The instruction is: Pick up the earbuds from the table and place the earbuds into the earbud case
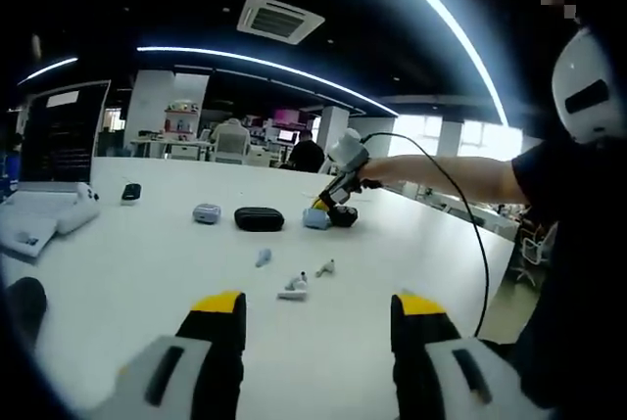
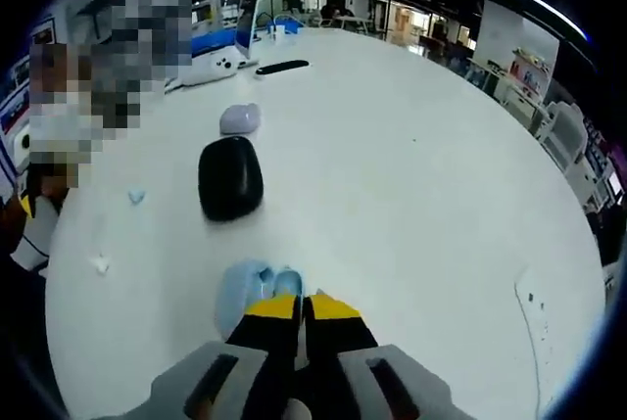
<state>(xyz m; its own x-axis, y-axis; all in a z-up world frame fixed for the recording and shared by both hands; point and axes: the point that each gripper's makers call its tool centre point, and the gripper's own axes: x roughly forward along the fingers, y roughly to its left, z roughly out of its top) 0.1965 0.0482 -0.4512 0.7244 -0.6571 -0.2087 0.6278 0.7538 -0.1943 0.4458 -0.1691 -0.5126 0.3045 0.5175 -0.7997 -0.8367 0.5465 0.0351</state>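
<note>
A wide white tabletop (image 1: 147,273) carries everything, with an open-plan office beyond it. From the left gripper view, a person's arm (image 1: 441,177) reaches in from the right, holding the right gripper (image 1: 338,210) down at the far side of the tabletop, its tip against a light blue earbud case (image 1: 315,218). A laptop (image 1: 59,136) stands open at the far left edge.

The left gripper (image 1: 318,317) hangs low over the near tabletop, its black, yellow-tipped fingers (image 1: 220,327) set wide apart with nothing between them. In the right gripper view the right gripper (image 2: 302,317) has its fingers drawn together until almost touching, just at the near edge of the earbud case (image 2: 250,288); whether a small thing is pinched there, I cannot tell.

A black oval pouch (image 1: 260,218) lies left of the case, long axis across the left gripper view; in the right gripper view the pouch (image 2: 230,177) lies just beyond the case, its long axis running away from the camera. A smaller grey-lilac case (image 1: 207,212) sits left of it, closed.

The earbuds are loose on the tabletop, just beyond the left fingers: one white earbud (image 1: 294,288) lies flat (its stem seems to point left), another (image 1: 325,267) slants up to the right, and a pale blue one (image 1: 263,257) stands roughly lengthwise away from the camera. They are near each other, not touching, and well apart from the earbud case.
</note>
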